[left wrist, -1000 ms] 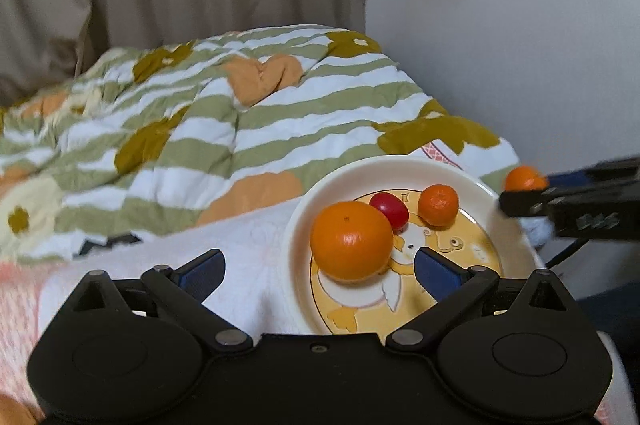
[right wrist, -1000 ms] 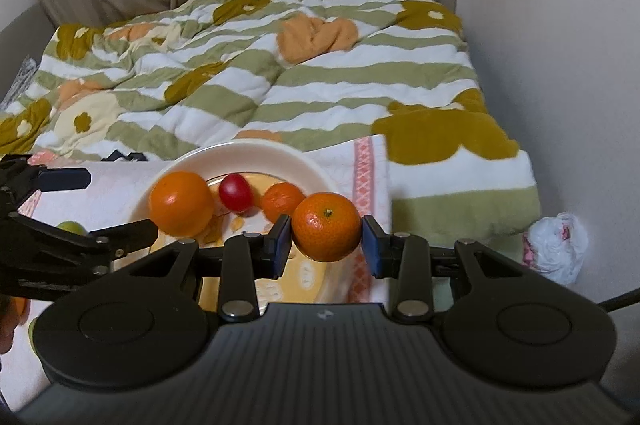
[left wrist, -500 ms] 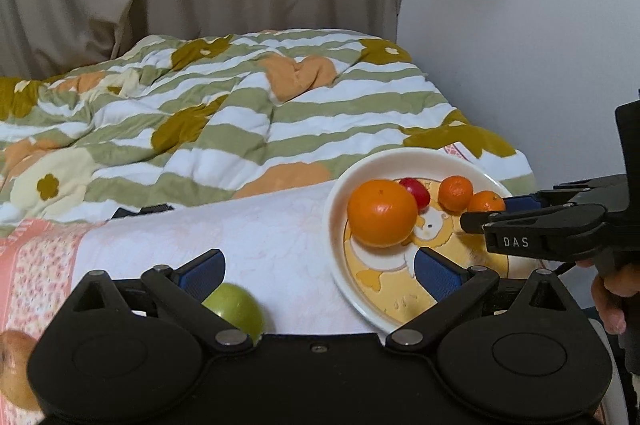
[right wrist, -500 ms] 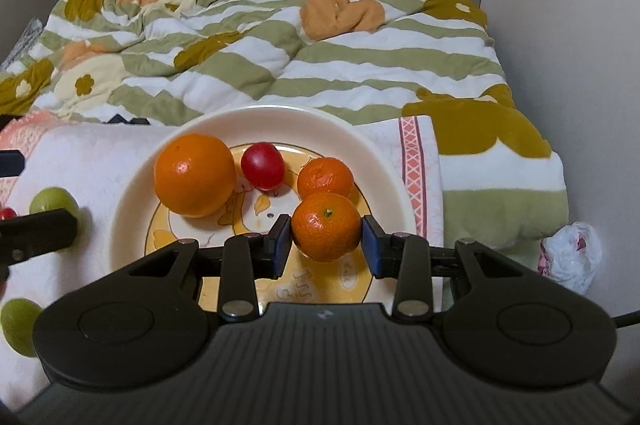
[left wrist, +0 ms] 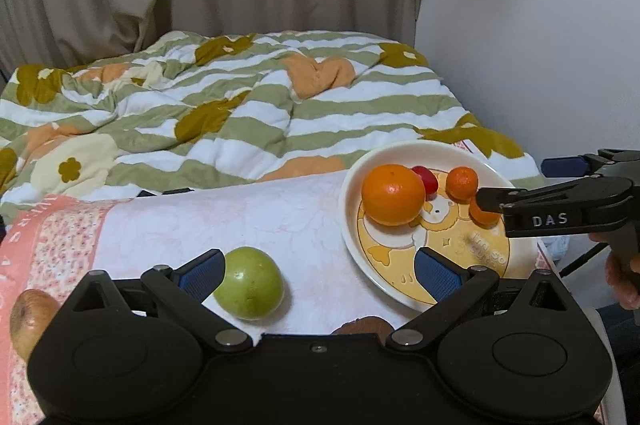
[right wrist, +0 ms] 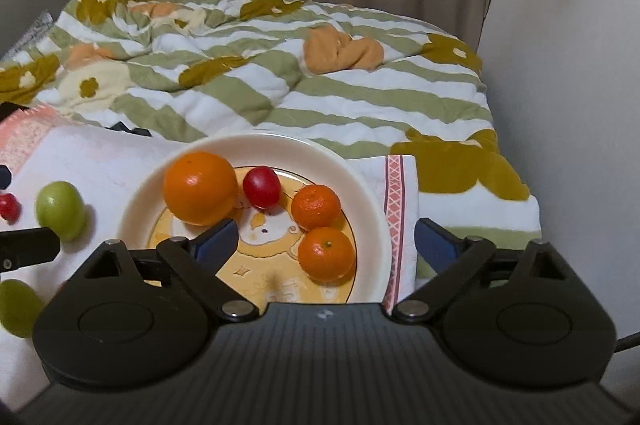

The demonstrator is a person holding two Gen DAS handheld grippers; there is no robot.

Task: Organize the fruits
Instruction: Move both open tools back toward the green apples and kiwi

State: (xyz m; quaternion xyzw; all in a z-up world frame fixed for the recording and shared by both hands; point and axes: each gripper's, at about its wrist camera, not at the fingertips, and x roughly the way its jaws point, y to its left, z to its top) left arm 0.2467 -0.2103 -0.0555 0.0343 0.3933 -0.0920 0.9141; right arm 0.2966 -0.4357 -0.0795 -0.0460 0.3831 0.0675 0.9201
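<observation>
A cream plate (right wrist: pixel 372 201) (left wrist: pixel 352 201) holds a large orange (right wrist: pixel 200 187) (left wrist: pixel 393 195), a red fruit (right wrist: pixel 262 186) (left wrist: pixel 425 177), and two mandarins (right wrist: pixel 316 207) (right wrist: pixel 326 253). My right gripper (right wrist: pixel 326 243) is open, its fingers spread either side of the nearer mandarin, which lies on the plate. My left gripper (left wrist: pixel 318 269) is open and empty. A green fruit (left wrist: pixel 249 283) (right wrist: pixel 61 209) lies on the white cloth by its left finger.
A brown fruit (left wrist: pixel 30 317) sits at the left edge and another brown fruit (left wrist: pixel 362 325) peeks out below the left gripper. A second green fruit (right wrist: pixel 16 307) and a small red fruit (right wrist: pixel 9 207) lie left. A striped quilt (left wrist: pixel 240 105) lies behind; the wall is at right.
My right gripper opened and released the mandarin onto the plate. My left gripper drew back and left, bringing the green fruit into view.
</observation>
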